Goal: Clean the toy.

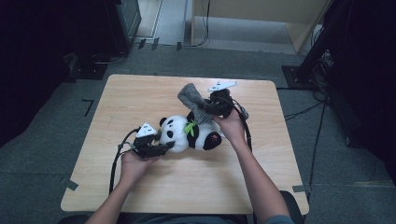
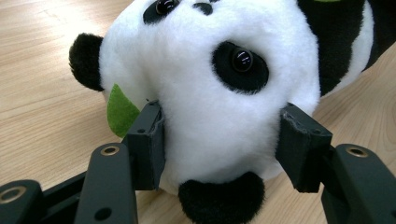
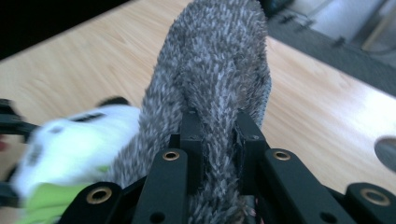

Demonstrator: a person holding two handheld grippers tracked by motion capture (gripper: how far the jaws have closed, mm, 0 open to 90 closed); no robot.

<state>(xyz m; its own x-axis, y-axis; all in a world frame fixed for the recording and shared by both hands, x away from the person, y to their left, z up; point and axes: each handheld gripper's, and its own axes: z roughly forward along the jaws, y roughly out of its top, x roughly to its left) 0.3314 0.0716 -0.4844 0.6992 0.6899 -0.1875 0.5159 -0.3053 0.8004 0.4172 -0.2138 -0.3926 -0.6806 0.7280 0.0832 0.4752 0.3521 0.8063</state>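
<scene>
From the high view the toy panda (image 1: 189, 134) lay lengthwise between both grippers, the left gripper (image 1: 156, 148) at its head; the left gripper view showed pads (image 2: 150, 142) squeezing that head, and the right gripper view showed pads (image 3: 192, 149) pinching the grey fuzzy sock (image 3: 217, 84) beyond the panda's body.

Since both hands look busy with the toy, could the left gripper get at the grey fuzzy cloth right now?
Probably not as things stand: the left gripper has its fingers pressed on the panda's head, and the grey cloth sits across the panda's body, pinched in the right gripper.
</scene>
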